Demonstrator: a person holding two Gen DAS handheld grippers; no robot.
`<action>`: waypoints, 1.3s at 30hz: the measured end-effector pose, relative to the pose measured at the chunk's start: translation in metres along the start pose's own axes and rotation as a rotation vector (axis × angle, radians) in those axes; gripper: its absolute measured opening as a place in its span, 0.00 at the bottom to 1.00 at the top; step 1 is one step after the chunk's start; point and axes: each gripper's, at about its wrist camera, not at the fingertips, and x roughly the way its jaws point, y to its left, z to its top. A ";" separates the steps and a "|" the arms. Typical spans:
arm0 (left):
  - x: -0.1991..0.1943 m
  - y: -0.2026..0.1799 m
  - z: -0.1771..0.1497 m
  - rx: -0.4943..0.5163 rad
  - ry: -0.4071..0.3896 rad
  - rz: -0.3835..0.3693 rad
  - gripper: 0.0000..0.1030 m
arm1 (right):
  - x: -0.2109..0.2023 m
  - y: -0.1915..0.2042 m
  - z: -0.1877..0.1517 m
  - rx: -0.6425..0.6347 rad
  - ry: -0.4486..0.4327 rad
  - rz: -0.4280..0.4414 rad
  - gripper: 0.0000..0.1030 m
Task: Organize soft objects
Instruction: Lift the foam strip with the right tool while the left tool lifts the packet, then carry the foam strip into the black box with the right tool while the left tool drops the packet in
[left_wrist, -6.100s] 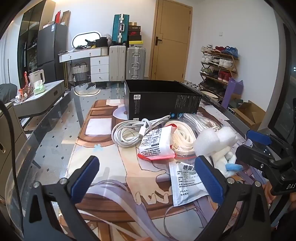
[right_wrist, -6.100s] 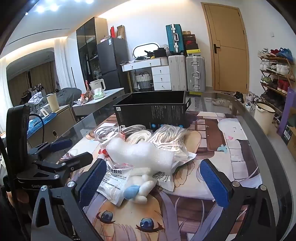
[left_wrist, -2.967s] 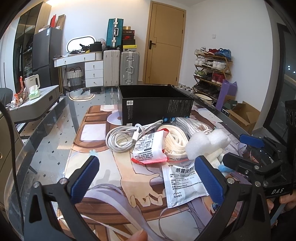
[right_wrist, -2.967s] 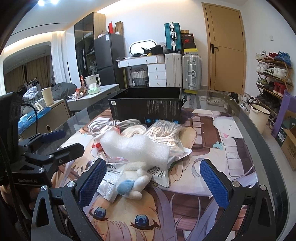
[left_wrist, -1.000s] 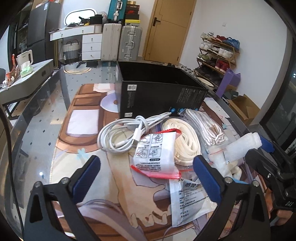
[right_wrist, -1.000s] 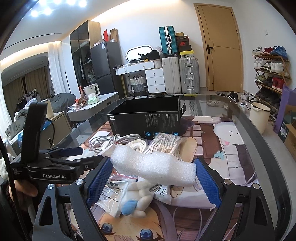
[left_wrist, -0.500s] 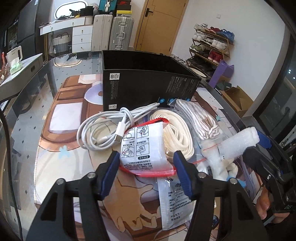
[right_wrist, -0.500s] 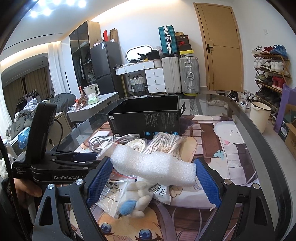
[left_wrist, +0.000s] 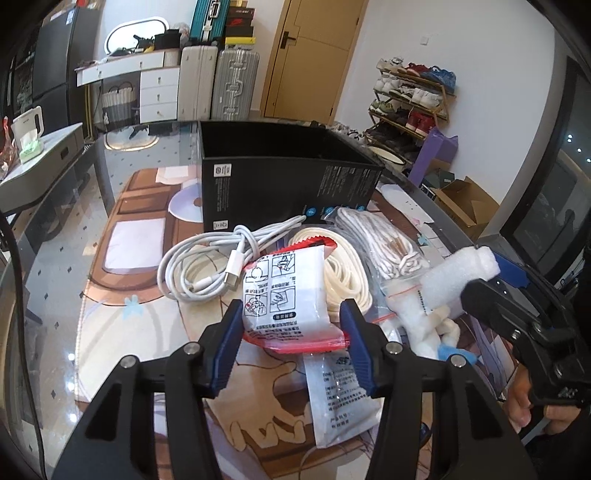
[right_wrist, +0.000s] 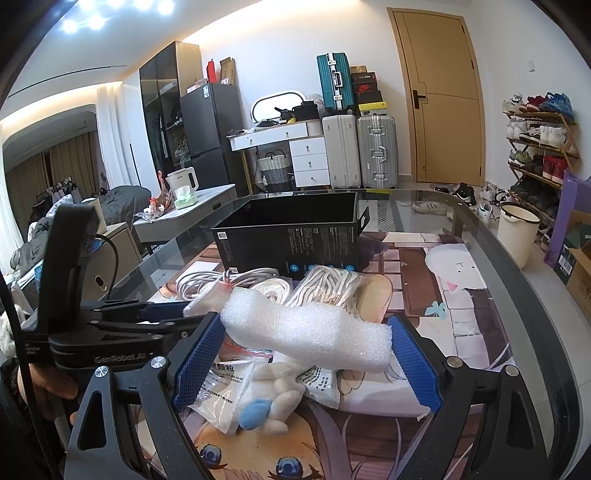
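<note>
While the left claw (left_wrist: 291, 328) pinches the white pouch (left_wrist: 286, 291) from both sides, right at the near edge of the pile, the black box (left_wrist: 288, 181) sits straight ahead beyond the cables (left_wrist: 207, 266), mouth open upward. The right claw (right_wrist: 306, 354) grips the foam block (right_wrist: 306, 332) by its ends, long axis crosswise, lifted clear of the tabletop (right_wrist: 480, 332). Both have open air to rise and carry forward over the box's near wall, I'd say.
</note>
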 end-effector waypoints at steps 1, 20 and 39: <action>-0.003 0.000 0.000 0.001 -0.008 -0.003 0.50 | -0.001 0.000 0.000 -0.001 -0.002 -0.001 0.88; -0.046 0.008 0.027 0.010 -0.153 0.046 0.50 | -0.001 -0.002 0.037 -0.032 -0.004 -0.012 0.88; -0.050 0.009 0.074 0.042 -0.243 0.145 0.51 | 0.015 0.004 0.111 -0.071 -0.041 0.027 0.88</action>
